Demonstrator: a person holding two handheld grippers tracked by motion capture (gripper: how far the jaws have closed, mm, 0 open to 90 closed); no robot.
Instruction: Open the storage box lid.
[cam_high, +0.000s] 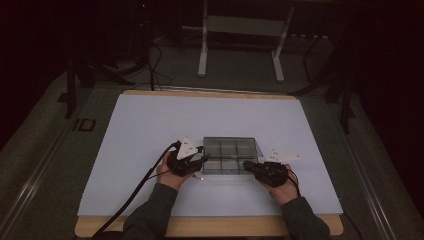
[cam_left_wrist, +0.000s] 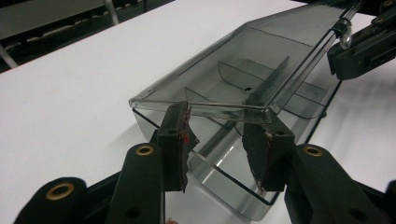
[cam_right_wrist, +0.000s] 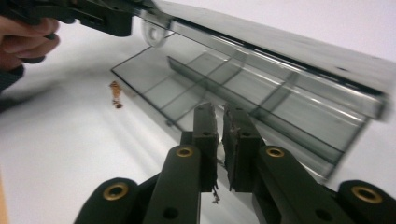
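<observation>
Nearest me, my left claw (cam_high: 200, 161) sits at the near-left corner of the smoky compartment box (cam_high: 231, 155), its pads apart either side of that corner where the raised lid (cam_left_wrist: 219, 74) meets the tray, while my right claw (cam_high: 248, 165) is at the near-right edge with its pads almost together; I cannot tell whether they pinch the tray's rim. The box lies dead ahead at 12 o'clock on the white tabletop (cam_high: 150, 130), long axis running 9 to 3, so both claws flank it about equally. Judging by that, the lid's swing toward 12 is what matters next

One clear divided box (cam_high: 230, 155); two tongs
</observation>
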